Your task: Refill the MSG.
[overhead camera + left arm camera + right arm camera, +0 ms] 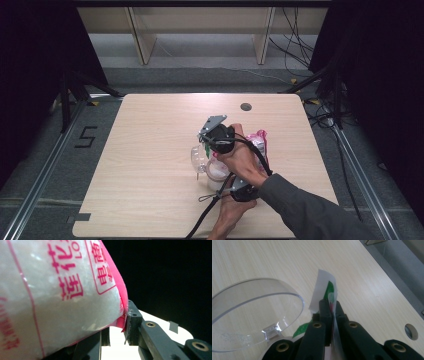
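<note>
The wooden table lies broad and bare on its left half and along the far edge, so there's plenty of open board there; the work is bunched right of centre, toward the near edge, with a small dark hole near the far rim; from the bottom the person's sleeve crosses in at the right; next down in size, the pink-and-white printed bag sits just right of the hands, and the left gripper view brings it huge, its pink sealed edge pressed against a black jaw, so the left gripper is pinching the bag; the high view can't show that contact, hands cover it; the clear plastic cup shows in the right gripper view as an open round rim just left of the jaws, table visible through it; smallest, the white-and-green paper tab stands upright, clamped between the right gripper jaws, pressed tight together on it.
</note>
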A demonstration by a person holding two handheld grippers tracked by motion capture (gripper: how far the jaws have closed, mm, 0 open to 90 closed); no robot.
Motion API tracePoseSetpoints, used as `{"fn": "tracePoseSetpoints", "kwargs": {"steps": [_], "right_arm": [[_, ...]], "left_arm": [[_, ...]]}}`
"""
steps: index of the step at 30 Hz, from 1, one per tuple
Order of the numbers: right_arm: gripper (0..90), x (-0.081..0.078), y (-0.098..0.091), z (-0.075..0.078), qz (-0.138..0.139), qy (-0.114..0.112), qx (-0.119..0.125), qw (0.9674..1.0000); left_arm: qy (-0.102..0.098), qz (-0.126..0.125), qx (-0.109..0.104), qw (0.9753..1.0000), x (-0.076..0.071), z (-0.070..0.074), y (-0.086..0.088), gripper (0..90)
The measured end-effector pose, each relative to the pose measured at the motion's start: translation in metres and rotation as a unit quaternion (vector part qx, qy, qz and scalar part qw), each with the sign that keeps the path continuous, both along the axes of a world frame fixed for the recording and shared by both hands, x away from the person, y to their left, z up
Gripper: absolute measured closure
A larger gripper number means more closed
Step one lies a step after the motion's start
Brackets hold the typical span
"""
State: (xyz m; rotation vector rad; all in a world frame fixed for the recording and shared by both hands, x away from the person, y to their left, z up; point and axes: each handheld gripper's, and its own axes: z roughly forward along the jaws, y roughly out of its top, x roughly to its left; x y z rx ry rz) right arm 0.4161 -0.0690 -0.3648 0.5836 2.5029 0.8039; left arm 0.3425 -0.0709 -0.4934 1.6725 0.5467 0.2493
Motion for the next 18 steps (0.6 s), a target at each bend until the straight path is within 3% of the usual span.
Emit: {"fn": "tracePoseSetpoints", "kwargs": {"steps": [2, 3, 6, 7, 10, 11, 16, 18], "right_arm": [[90.0, 0.0010, -0.0007, 0.0010, -0.004, 0.001, 0.006, 1.0000], [90.0, -0.0007, -0.0004, 0.0017, -0.007, 0.007, 0.020, 0.9998], [90.0, 0.0010, -0.0019, 0.0027, 0.000, -0.004, 0.009, 0.9999], [90.0, 0.0007, -0.0023, 0.0034, 0.000, 0.003, 0.010, 0.9999], [90.0, 0.0022, -0.0043, 0.0045, -0.004, 0.002, 0.015, 0.9999], [90.0, 0.0029, -0.0056, 0.0056, -0.004, 0.002, 0.014, 0.9999], [90.0, 0.0025, -0.0073, 0.0076, -0.006, 0.015, 0.024, 0.9996], [90.0, 0.0035, -0.0079, 0.0076, -0.005, 0.004, 0.025, 0.9997]], "left_arm": [[-0.007, -0.001, 0.007, 0.9999, 0.0018, -0.0002, 0.0011, 77.2], [-0.012, -0.024, 0.008, 0.9996, 0.0034, 0.0001, 0.0010, 77.2], [-0.013, -0.024, 0.006, 0.9996, 0.0030, 0.0002, 0.0002, 77.2], [-0.004, 0.000, 0.005, 1.0000, 0.0000, 0.0001, 0.0004, 77.1], [-0.007, -0.001, 0.008, 0.9999, -0.0005, -0.0002, 0.0004, 77.2], [0.010, 0.013, -0.040, 0.9991, -0.0030, -0.0010, -0.0069, 77.2], [0.011, 0.013, -0.045, 0.9988, -0.0033, -0.0008, -0.0082, 77.2], [0.011, 0.015, -0.046, 0.9988, -0.0033, -0.0006, -0.0082, 77.2]]}}
